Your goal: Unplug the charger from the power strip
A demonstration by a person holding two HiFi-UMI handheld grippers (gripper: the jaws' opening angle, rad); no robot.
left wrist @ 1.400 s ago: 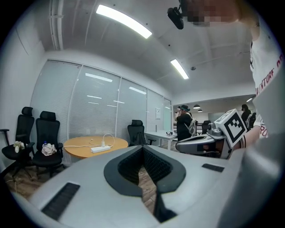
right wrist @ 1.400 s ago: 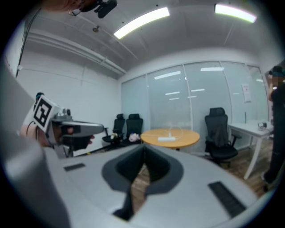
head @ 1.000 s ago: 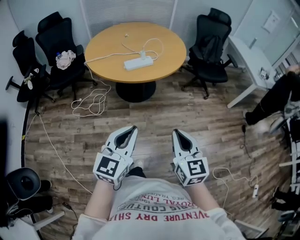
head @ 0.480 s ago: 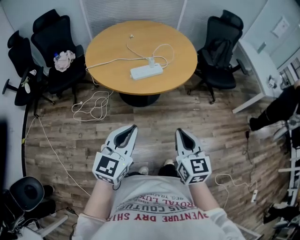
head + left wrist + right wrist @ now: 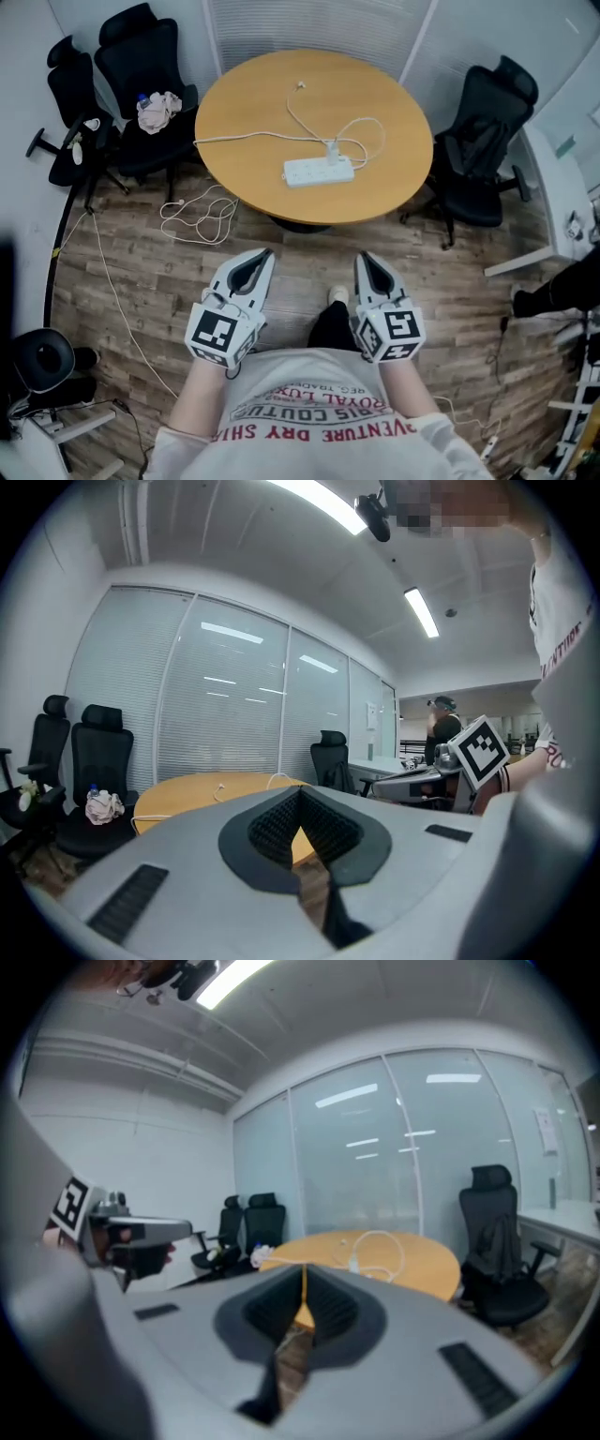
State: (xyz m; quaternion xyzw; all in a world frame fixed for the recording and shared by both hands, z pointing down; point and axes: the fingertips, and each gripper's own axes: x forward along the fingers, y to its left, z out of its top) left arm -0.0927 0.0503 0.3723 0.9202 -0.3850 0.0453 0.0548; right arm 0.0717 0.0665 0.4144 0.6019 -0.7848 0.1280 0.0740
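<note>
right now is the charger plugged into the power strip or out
Plugged in: the charger stands upright in the power strip.

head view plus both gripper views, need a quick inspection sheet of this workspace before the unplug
surface: round wooden table, mostly bare
job's things: white power strip near the table's front edge; charger plugged into it
clutter: cloth bundle on a black office chair
grippers: left gripper and right gripper both shut, empty, over the wood floor short of the table
cables: white lead looping on the table from the charger; strip cable running off the left edge; white coil on the floor below
surroundings: more black chairs, glass wall with blinds
</note>
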